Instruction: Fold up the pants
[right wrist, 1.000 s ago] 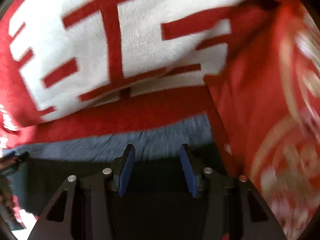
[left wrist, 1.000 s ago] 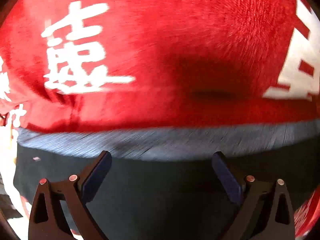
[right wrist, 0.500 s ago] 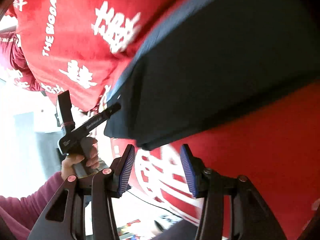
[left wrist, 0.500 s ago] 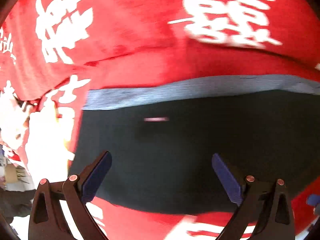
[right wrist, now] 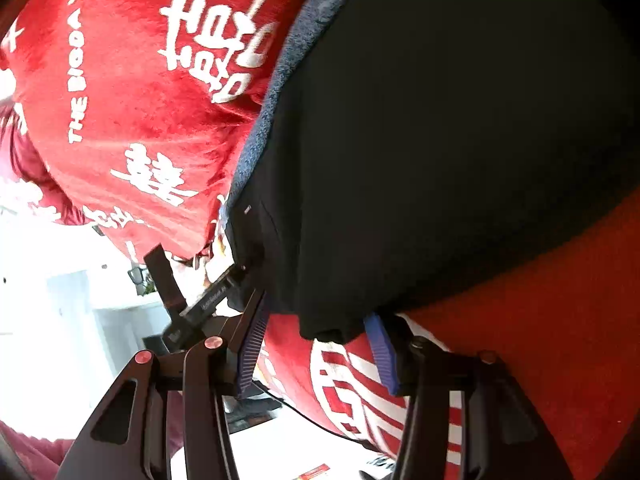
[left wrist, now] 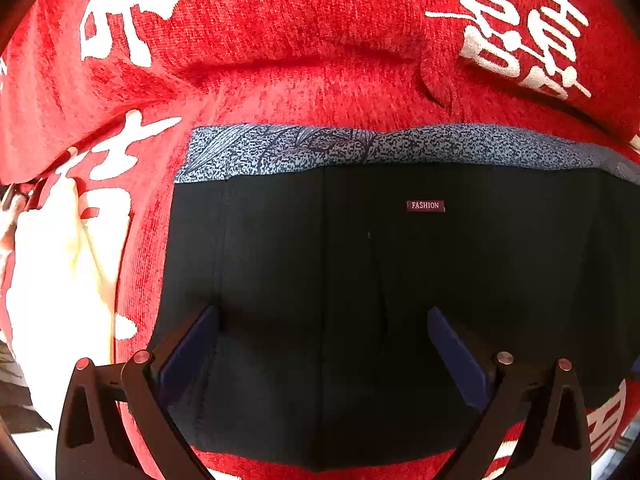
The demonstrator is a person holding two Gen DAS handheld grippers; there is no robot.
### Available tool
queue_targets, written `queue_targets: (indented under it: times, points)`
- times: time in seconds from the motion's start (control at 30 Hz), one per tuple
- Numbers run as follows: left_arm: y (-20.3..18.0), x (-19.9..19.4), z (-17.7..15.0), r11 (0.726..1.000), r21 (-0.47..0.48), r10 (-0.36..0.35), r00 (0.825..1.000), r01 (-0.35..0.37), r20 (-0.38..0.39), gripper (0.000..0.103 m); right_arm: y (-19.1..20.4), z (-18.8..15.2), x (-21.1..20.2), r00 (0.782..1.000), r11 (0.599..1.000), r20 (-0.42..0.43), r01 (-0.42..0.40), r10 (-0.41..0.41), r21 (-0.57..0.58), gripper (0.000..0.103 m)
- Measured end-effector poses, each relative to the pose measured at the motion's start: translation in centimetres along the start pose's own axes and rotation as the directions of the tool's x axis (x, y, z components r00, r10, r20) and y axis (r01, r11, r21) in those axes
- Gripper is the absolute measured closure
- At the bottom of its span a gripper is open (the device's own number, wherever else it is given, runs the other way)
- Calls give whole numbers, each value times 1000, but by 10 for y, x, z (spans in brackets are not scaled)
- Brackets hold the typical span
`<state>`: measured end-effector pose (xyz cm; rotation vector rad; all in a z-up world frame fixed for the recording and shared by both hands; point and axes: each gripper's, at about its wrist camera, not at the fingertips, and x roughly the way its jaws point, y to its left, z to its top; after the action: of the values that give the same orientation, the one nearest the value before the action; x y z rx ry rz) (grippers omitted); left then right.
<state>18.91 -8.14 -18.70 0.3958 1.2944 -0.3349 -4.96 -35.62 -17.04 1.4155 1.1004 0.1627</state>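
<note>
Folded black pants [left wrist: 360, 280] lie flat on a red blanket [left wrist: 300, 40], with a blue-grey patterned waistband [left wrist: 360, 148] along the far edge and a small "FASHION" label [left wrist: 425, 205]. My left gripper [left wrist: 320, 340] hovers over them pointing steeply down, jaws wide open with nothing gripped. In the right wrist view the pants [right wrist: 440, 140] fill the upper right. My right gripper [right wrist: 316, 344] is at their near corner, open, with the corner's hem [right wrist: 332, 330] hanging between its blue pads [right wrist: 250, 348]. The left gripper's black body [right wrist: 200, 304] shows at the pants' left edge.
White characters and the words "THE BIGDAY" [right wrist: 78, 68] are printed on the red blanket. A cream patch [left wrist: 52, 280] lies left of the pants. Beyond the blanket's edge are bright white furniture [right wrist: 60, 300], a dark cable [right wrist: 288, 400] and a maroon sleeve [right wrist: 32, 448].
Both grippers slid across the blanket onto the pants. The left view now rests over the black cloth with the label sharp. The right gripper tilted up and rolled, reaching the pants' corner.
</note>
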Motion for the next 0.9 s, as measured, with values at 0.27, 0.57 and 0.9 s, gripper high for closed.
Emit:
queue_targets:
  times: [0.27,0.57,0.9]
  points:
    - [14,17,10,1000,2,-13,1000,13,-24,0,8,-12,-20,997,997,59,58,-56,-42,58]
    - [14,17,9,1000,2,-12,1000,12,-25,0,-16,20,-7,995,997,101,-7,-1,77,94]
    - [13,14,7,1000,26,6,999,-5,-36,0,11,-2,-19,957,936,95,287,-273,-203,90]
